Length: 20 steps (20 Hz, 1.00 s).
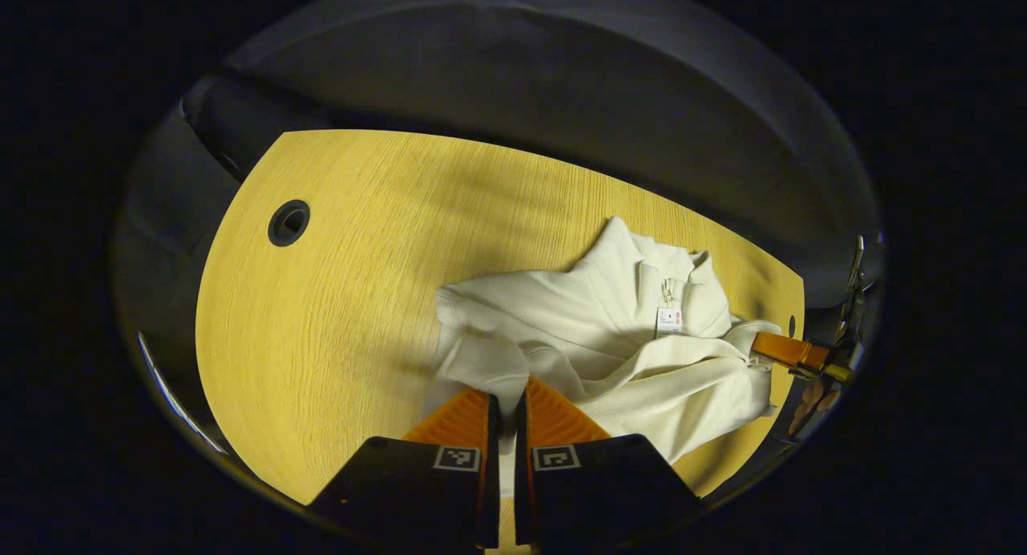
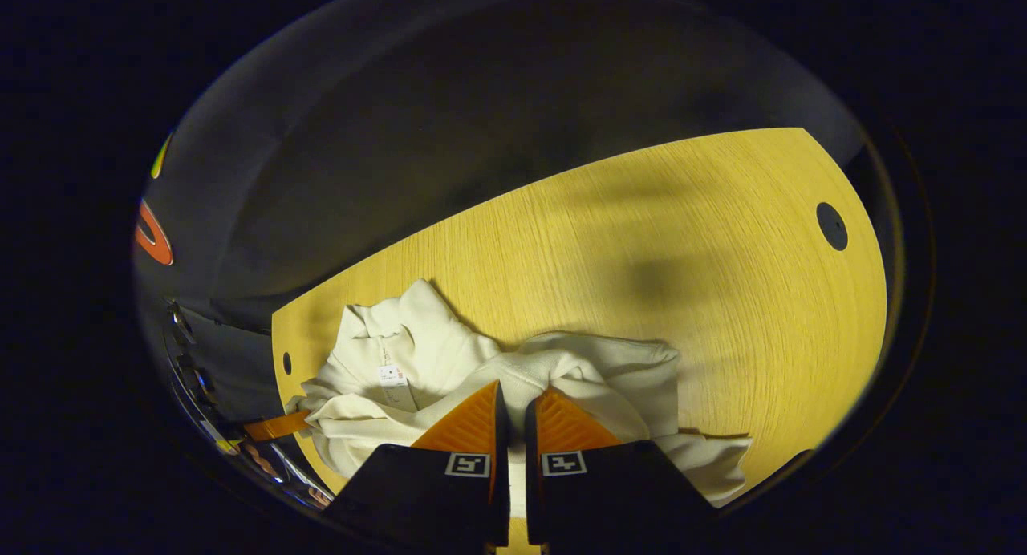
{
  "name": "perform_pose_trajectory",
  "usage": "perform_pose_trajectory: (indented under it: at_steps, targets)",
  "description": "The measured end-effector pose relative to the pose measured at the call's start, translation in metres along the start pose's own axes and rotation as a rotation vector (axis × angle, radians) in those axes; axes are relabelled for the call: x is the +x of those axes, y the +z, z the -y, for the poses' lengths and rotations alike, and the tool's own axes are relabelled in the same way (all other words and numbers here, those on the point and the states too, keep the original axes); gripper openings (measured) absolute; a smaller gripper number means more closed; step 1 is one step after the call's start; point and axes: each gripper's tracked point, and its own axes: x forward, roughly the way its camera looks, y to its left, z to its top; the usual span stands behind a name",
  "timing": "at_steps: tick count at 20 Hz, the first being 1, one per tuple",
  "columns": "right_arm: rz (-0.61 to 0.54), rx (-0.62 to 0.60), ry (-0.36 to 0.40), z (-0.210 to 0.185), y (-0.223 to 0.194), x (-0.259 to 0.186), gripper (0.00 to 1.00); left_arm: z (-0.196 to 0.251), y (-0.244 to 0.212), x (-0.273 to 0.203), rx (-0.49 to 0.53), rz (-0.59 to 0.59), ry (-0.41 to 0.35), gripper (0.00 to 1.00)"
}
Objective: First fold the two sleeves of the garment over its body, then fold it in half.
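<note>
A white collared garment (image 1: 610, 330) lies bunched on the yellow wooden table (image 1: 345, 282), collar toward the far edge and a paper tag (image 1: 668, 321) at the neck. My left gripper (image 1: 508, 403) is shut on a fold of the cloth at the near side, with white fabric showing in the narrow slit between its fingers. In the right gripper view the same garment (image 2: 433, 354) is gathered into ridges. My right gripper (image 2: 513, 403) is shut on another fold of it. Each gripper also appears far off in the other's view, at the garment's edge (image 1: 790, 352) (image 2: 277, 425).
A round cable hole (image 1: 288, 222) (image 2: 832, 225) sits in the tabletop away from the garment, and a small hole (image 1: 792, 326) lies near the collar end. Bare wood (image 2: 682, 258) stretches beside the garment. The dark booth wall rises behind the table's far edge.
</note>
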Motion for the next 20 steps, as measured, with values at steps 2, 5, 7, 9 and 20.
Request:
perform_pose_trajectory:
  at_steps: [2, 5, 7, 9, 20]
  targets:
    - [0.004, 0.024, 0.009, 0.003, 0.0, -0.002, 0.09, 0.0, 0.003, 0.002, 0.001, 0.021, -0.006, 0.12]
    - [0.023, 0.015, 0.012, 0.005, 0.001, -0.007, 0.09, 0.001, 0.01, 0.008, 0.016, 0.062, -0.007, 0.19]
    - [0.052, 0.002, 0.013, 0.004, 0.003, -0.013, 0.09, 0.006, 0.014, 0.009, 0.038, 0.092, 0.001, 0.34]
    - [0.058, -0.038, -0.002, 0.005, 0.002, -0.015, 0.07, 0.011, 0.012, 0.011, 0.044, 0.097, -0.004, 0.51]
    - [0.161, -0.072, 0.061, -0.016, 0.015, -0.036, 0.47, 0.038, 0.032, -0.02, 0.072, 0.335, -0.102, 0.99]
